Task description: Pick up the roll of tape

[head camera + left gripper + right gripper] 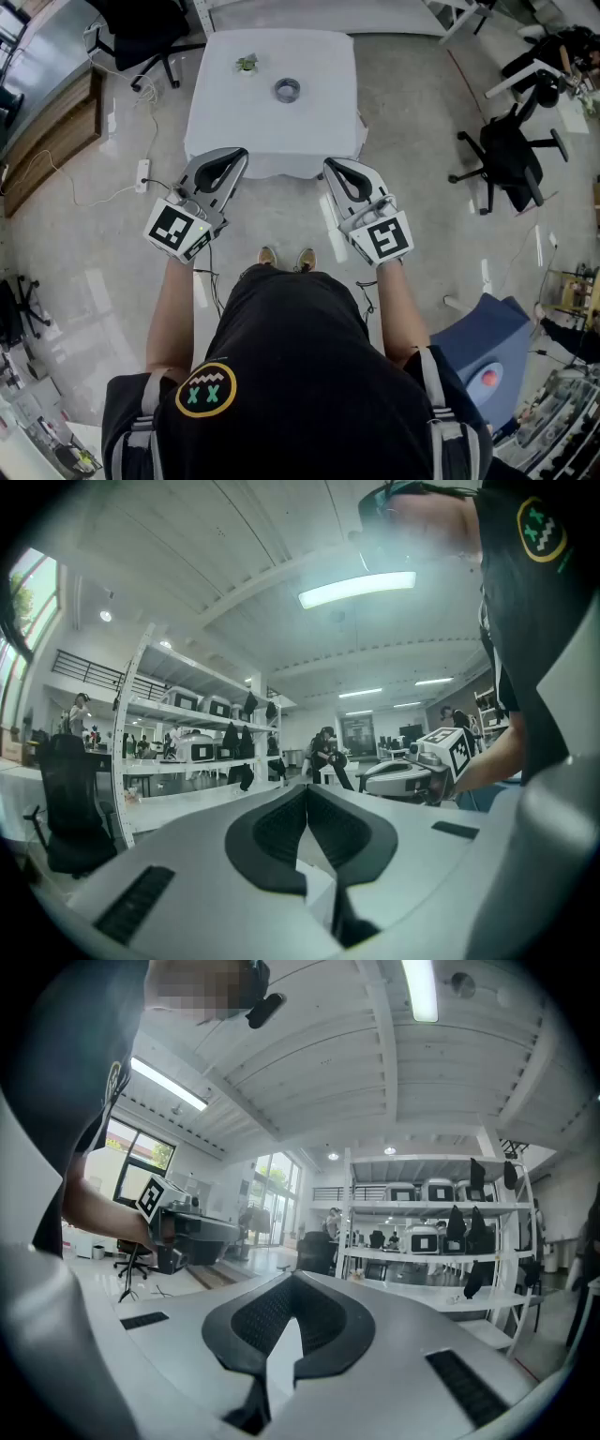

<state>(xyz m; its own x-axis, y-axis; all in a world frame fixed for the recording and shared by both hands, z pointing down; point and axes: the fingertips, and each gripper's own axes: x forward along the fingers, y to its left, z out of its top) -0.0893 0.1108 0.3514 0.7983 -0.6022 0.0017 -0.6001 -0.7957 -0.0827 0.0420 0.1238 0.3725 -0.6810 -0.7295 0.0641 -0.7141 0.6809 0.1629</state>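
Note:
The roll of tape (287, 90), a grey ring, lies flat on a table with a white cloth (234, 122), ahead of the person. A small green object (247, 64) sits to its left, farther back. My left gripper (236, 156) and right gripper (332, 167) are held level side by side short of the table's near edge, well back from the tape. Both are shut with nothing between the jaws. In the left gripper view the left gripper (307, 787) faces across the room, as does the right gripper (292, 1277) in the right gripper view; neither view shows the tape.
Black office chairs stand at the right (511, 159) and back left (150, 37). A power strip with cables (142, 174) lies on the floor left of the table, beside a wooden bench (47, 141). A blue unit (483, 352) stands at the lower right. White shelving (187, 752) fills the room.

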